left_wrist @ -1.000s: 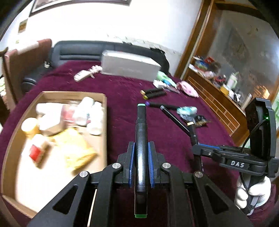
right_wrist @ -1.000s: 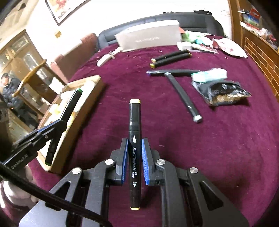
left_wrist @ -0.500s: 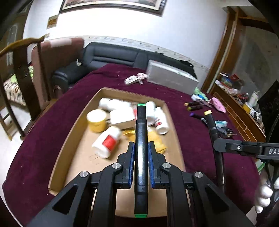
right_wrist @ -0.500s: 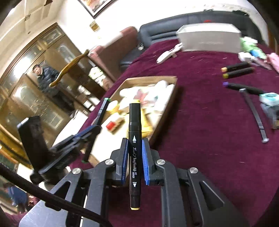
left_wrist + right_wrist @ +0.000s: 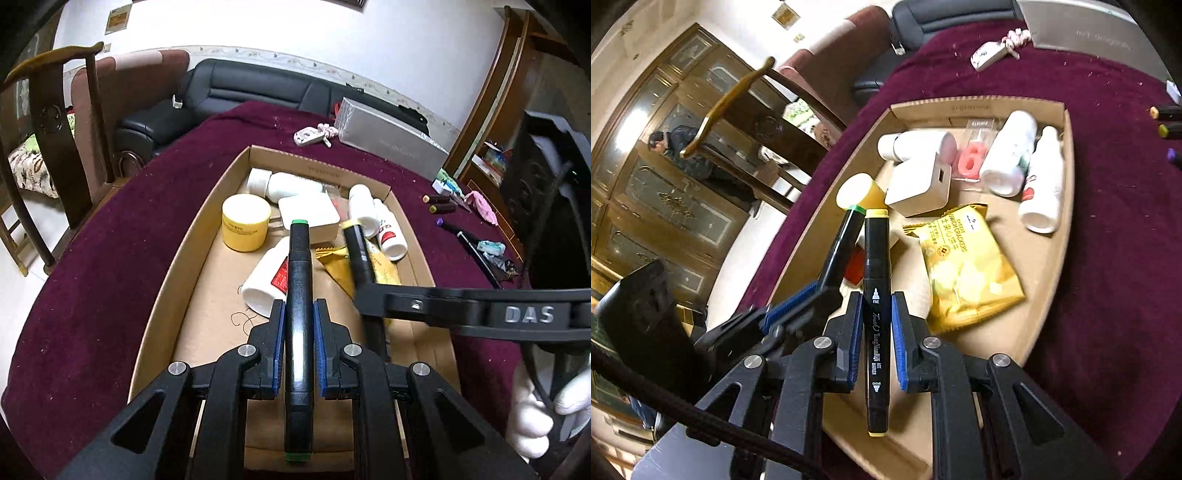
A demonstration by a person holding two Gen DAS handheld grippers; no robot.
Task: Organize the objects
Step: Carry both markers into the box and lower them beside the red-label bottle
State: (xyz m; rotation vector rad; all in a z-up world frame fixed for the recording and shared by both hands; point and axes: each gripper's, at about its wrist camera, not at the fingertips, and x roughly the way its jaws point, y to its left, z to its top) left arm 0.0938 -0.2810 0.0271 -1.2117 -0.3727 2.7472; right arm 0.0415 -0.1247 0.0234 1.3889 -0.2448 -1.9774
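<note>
My left gripper (image 5: 299,306) is shut on a black marker with green caps (image 5: 299,280), held above the near part of the cardboard box (image 5: 173,266). My right gripper (image 5: 875,299) is shut on a black marker with yellow caps (image 5: 875,258), also over the box (image 5: 1067,177). The two grippers are side by side: the right one shows in the left wrist view (image 5: 364,291), the left one in the right wrist view (image 5: 827,280). More markers (image 5: 443,205) lie on the maroon cloth at right.
The box holds white bottles (image 5: 388,232), a yellow jar (image 5: 245,223), a white case (image 5: 308,214) and a yellow snack bag (image 5: 967,266). A silver box (image 5: 391,144) and a remote (image 5: 308,136) lie at the table's far side. Wooden chairs (image 5: 55,122) stand left.
Both grippers have swung left from the maroon cloth to above the cardboard box and come closer together, each still holding its marker.
</note>
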